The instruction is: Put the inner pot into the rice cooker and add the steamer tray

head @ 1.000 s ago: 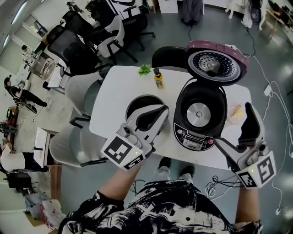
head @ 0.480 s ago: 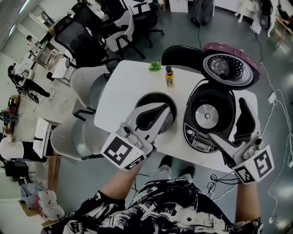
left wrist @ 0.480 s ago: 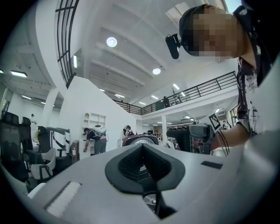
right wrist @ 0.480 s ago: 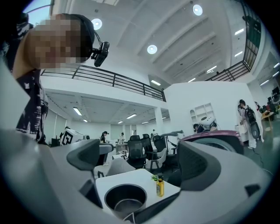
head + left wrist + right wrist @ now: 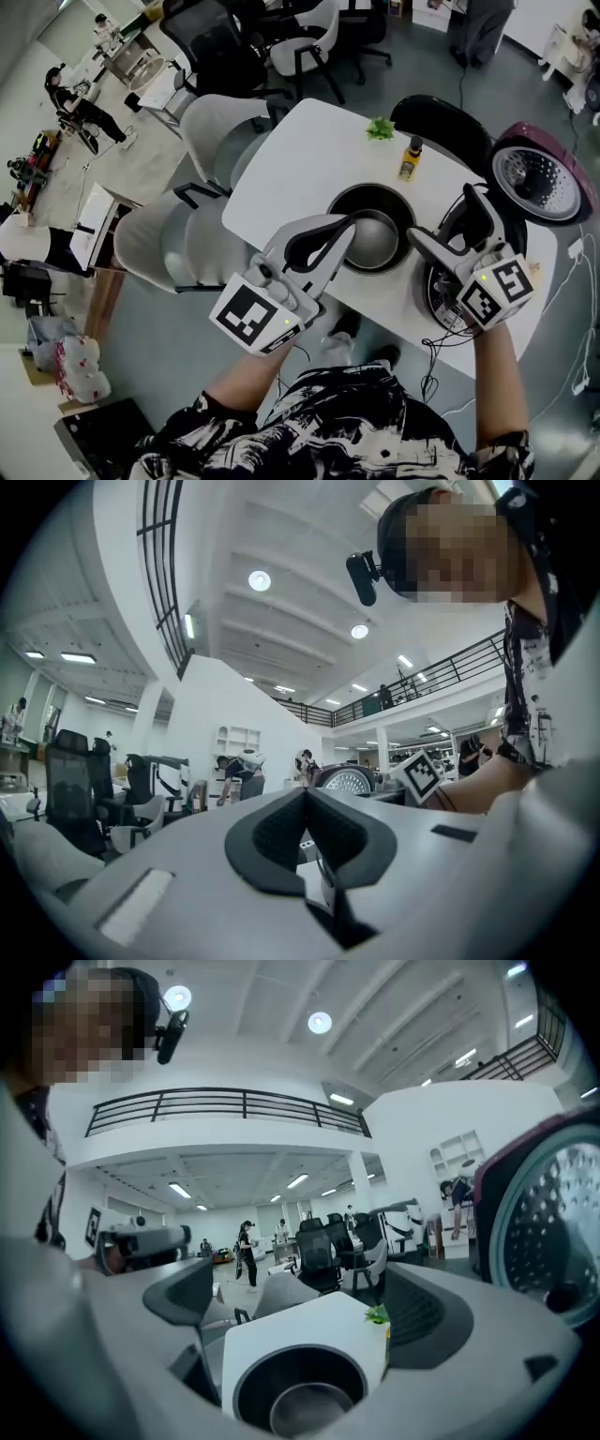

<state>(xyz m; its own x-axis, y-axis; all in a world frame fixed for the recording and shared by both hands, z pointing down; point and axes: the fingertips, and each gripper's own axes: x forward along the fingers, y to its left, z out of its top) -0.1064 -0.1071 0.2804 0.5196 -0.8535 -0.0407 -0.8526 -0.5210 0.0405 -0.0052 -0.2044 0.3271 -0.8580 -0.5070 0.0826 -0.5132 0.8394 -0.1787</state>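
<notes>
At frame middle, the pot sits on the table; left gripper is closed by its rim, right gripper wide open.

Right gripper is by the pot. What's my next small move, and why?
Probably lower the right gripper so its open jaws straddle the rim of the inner pot, then close. The pot sits ungripped on the table, and the left gripper is shut and empty beside it.

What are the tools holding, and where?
Nothing. The left tool is shut and empty; the right tool is open, with the inner pot ahead.
</notes>
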